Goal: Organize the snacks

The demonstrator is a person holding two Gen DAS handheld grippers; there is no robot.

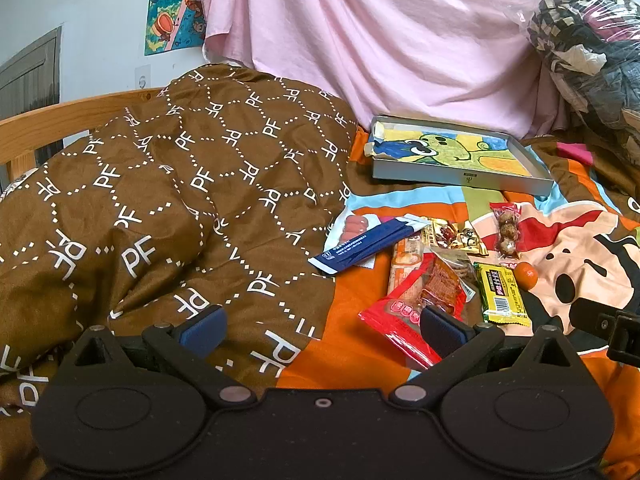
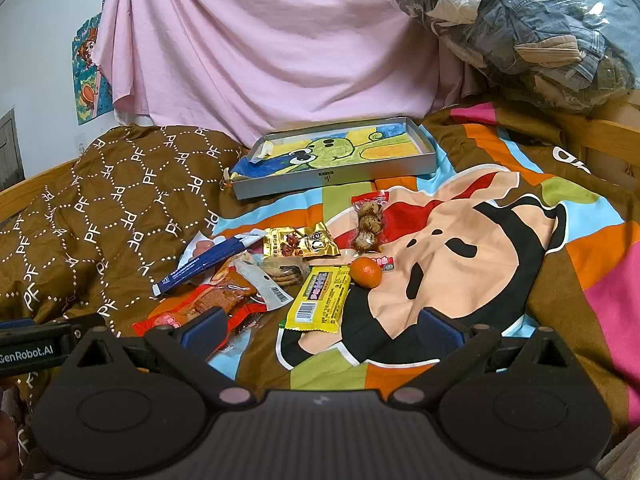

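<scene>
A pile of snacks lies on the cartoon bedspread: a yellow bar (image 2: pixel 318 298), a small orange (image 2: pixel 365 272), a gold packet (image 2: pixel 300 242), a clear pack of brown balls (image 2: pixel 368 220), a blue sachet (image 2: pixel 204 264) and a red packet (image 2: pixel 208 312). Behind them sits a shallow grey tray (image 2: pixel 332 178) lined with a cartoon drawing. My right gripper (image 2: pixel 320 326) is open just in front of the yellow bar. In the left wrist view, my left gripper (image 1: pixel 320 326) is open, its right finger over the red packet (image 1: pixel 404 320); the tray (image 1: pixel 460 178) lies beyond.
A brown patterned quilt (image 1: pixel 160 200) is bunched up on the left. A pink sheet (image 2: pixel 260 48) hangs behind the bed. A clear bag of clothes (image 2: pixel 520 28) is stacked at the back right. A wooden bed rail (image 1: pixel 60 120) runs along the left.
</scene>
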